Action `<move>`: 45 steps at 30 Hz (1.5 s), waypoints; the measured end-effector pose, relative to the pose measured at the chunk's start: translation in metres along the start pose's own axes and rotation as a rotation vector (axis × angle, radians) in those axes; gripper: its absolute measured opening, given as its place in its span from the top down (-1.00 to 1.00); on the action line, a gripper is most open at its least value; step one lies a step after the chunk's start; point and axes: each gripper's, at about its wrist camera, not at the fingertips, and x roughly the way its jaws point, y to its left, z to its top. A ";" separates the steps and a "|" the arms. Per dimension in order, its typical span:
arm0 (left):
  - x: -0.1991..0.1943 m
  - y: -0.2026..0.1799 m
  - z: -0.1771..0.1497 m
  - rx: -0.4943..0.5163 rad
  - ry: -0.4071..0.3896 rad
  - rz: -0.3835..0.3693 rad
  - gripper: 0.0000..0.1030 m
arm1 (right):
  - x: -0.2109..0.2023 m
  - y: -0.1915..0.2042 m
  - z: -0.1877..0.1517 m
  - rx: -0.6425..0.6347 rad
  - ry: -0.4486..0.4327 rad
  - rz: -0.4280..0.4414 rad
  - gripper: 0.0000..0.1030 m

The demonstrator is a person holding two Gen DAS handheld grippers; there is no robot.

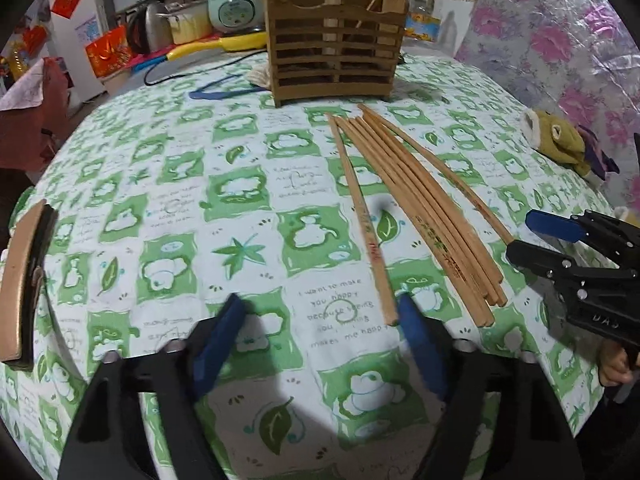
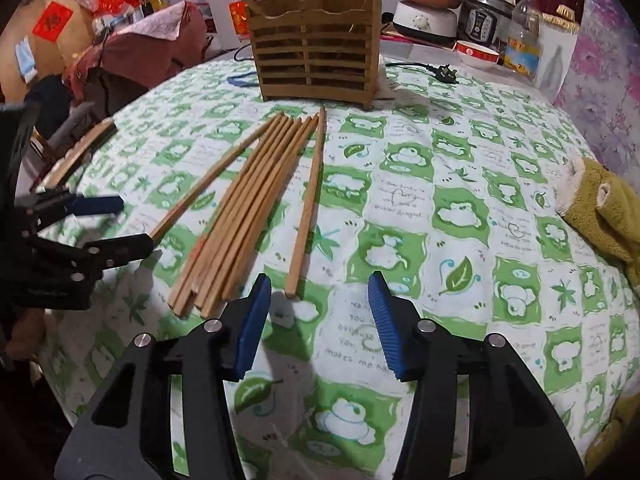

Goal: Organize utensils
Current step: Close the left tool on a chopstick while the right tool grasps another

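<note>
A green-and-white patterned tablecloth [image 2: 460,208] bears a slatted wooden utensil holder [image 2: 316,60] at its far side – before it lies a bundle of wooden chopsticks [image 2: 256,204], one single wooden chopstick [image 2: 308,204] just apart. A green plush toy [image 2: 604,208] lies to the right.

Probably a home dining area, patterned tablecloth [image 1: 168,200], rice cooker [image 1: 234,6], pressure cooker [image 2: 482,14], clutter
</note>
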 end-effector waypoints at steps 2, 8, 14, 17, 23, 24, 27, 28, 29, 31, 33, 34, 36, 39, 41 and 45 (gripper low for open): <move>-0.001 -0.005 0.000 0.011 -0.007 0.000 -0.12 | 0.002 0.000 0.003 0.008 0.000 0.004 0.02; -0.001 -0.021 -0.002 0.061 -0.013 -0.011 0.08 | 0.004 0.000 0.003 0.015 0.005 0.006 0.02; -0.001 -0.027 -0.003 0.085 -0.024 -0.017 0.45 | 0.002 -0.002 0.003 0.027 0.001 0.001 0.06; -0.002 -0.029 -0.004 0.095 -0.032 -0.013 0.70 | 0.002 -0.002 0.002 0.022 0.004 0.001 0.13; -0.001 -0.028 -0.003 0.093 -0.034 -0.012 0.79 | 0.002 0.007 -0.003 -0.013 0.019 -0.009 0.41; -0.001 -0.028 -0.003 0.094 -0.034 -0.011 0.79 | 0.002 0.012 -0.004 -0.030 0.015 -0.018 0.54; -0.001 -0.027 -0.003 0.088 -0.034 -0.016 0.79 | 0.002 0.018 -0.005 -0.054 0.010 -0.012 0.86; -0.001 -0.027 -0.002 0.086 -0.035 -0.018 0.84 | 0.001 0.018 -0.005 -0.053 0.009 0.001 0.86; -0.001 -0.025 -0.002 0.080 -0.035 -0.020 0.85 | 0.001 0.017 -0.005 -0.047 0.008 0.005 0.86; -0.002 -0.024 -0.001 0.071 -0.039 -0.020 0.86 | 0.000 0.013 -0.005 -0.029 0.000 0.009 0.86; -0.005 -0.020 0.000 0.056 -0.051 -0.017 0.86 | -0.006 0.011 -0.006 -0.014 -0.030 0.020 0.86; -0.008 -0.018 0.001 0.046 -0.056 -0.016 0.87 | -0.009 0.010 -0.006 -0.011 -0.046 0.015 0.87; -0.016 -0.015 0.003 0.033 -0.069 -0.006 0.88 | -0.015 0.009 -0.006 -0.002 -0.080 -0.007 0.87; -0.037 -0.013 0.007 0.034 -0.119 0.020 0.89 | -0.034 0.010 -0.003 0.006 -0.142 -0.006 0.87; -0.057 -0.012 0.012 0.036 -0.167 0.035 0.89 | -0.055 0.012 0.002 0.005 -0.200 -0.007 0.87; -0.097 -0.015 0.028 0.045 -0.264 0.051 0.89 | -0.101 0.013 0.022 0.000 -0.325 -0.017 0.87</move>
